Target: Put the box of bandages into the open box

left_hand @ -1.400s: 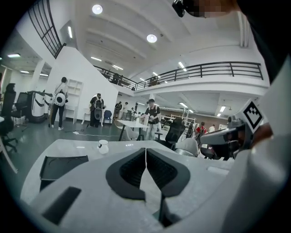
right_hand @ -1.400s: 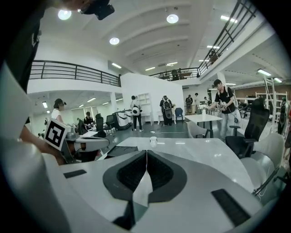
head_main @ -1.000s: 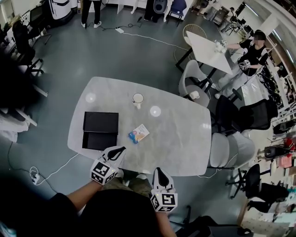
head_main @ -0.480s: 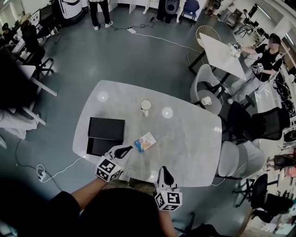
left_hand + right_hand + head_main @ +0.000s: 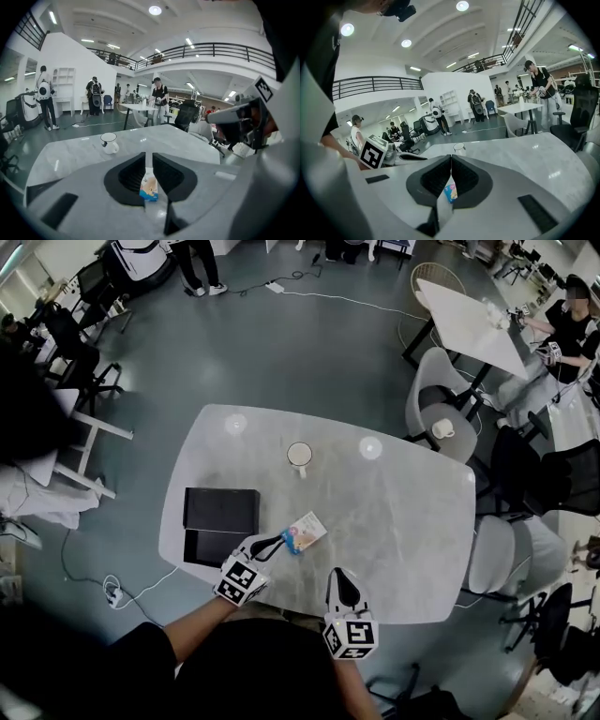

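On the grey bench, the box of bandages lies flat near the front edge, just right of the open black box and apart from it. The left hand-held gripper points at the bandage box, its tips just beside the box's near corner. Its jaws stand a narrow slit apart and clamp nothing. The right hand-held gripper hovers at the front edge, jaws pressed together and empty. A white mug stands farther back.
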Demonstrator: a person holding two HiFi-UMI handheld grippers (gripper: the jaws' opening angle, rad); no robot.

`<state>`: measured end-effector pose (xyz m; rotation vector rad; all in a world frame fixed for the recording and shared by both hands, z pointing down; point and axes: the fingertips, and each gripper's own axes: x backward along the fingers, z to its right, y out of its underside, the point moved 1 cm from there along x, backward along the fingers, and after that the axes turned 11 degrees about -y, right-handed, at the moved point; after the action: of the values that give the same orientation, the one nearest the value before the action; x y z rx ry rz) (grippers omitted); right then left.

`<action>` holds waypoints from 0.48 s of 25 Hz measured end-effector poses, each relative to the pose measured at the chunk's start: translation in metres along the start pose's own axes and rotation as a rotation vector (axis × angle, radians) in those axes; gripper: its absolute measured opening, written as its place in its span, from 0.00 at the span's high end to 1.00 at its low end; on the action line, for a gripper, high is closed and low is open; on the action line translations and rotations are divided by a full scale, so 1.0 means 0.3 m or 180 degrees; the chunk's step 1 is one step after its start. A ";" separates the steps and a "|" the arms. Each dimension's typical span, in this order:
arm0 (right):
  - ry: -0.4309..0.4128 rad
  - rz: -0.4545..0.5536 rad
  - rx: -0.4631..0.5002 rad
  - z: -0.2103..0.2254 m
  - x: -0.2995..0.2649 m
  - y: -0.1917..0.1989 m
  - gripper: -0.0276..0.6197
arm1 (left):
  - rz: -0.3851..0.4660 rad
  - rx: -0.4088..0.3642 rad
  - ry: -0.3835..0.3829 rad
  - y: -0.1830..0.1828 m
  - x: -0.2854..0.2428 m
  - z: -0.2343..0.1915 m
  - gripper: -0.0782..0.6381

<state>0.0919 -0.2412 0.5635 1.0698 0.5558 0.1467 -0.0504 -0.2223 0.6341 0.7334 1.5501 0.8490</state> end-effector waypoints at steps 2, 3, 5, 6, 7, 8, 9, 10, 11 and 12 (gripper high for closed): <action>0.0009 -0.0014 -0.0020 0.039 -0.013 -0.004 0.94 | -0.0164 0.0091 0.0129 0.025 -0.063 0.012 0.64; 0.0021 -0.0026 -0.0039 0.059 -0.016 -0.002 0.94 | -0.0259 0.0157 0.0217 0.039 -0.094 0.020 0.51; 0.0048 -0.0060 -0.0076 0.093 -0.021 0.002 0.94 | -0.0435 0.0129 0.0324 0.072 -0.148 0.032 0.46; 0.0064 -0.0074 -0.0090 0.111 -0.024 0.003 0.94 | -0.0529 0.0037 0.0356 0.093 -0.175 0.039 0.45; 0.0083 -0.0083 -0.0102 0.131 -0.027 0.002 0.94 | -0.0639 -0.0062 0.0391 0.115 -0.205 0.048 0.43; 0.0102 -0.0090 -0.0116 0.151 -0.029 0.001 0.94 | -0.0756 -0.0139 0.0424 0.139 -0.236 0.057 0.40; 0.0122 -0.0097 -0.0135 0.169 -0.030 -0.001 0.94 | -0.0869 -0.0185 0.0449 0.164 -0.267 0.064 0.38; 0.0142 -0.0104 -0.0156 0.184 -0.029 0.000 0.94 | -0.0975 -0.0206 0.0461 0.192 -0.295 0.070 0.36; 0.0162 -0.0109 -0.0175 0.198 -0.027 0.001 0.94 | -0.1083 -0.0220 0.0458 0.223 -0.319 0.074 0.35; 0.0180 -0.0114 -0.0192 0.210 -0.024 0.003 0.94 | -0.1211 -0.0240 0.0446 0.258 -0.341 0.075 0.34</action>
<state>0.1173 -0.2930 0.5895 0.9990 0.6176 0.1618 -0.0141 -0.2629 0.7526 0.3127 1.7022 0.6792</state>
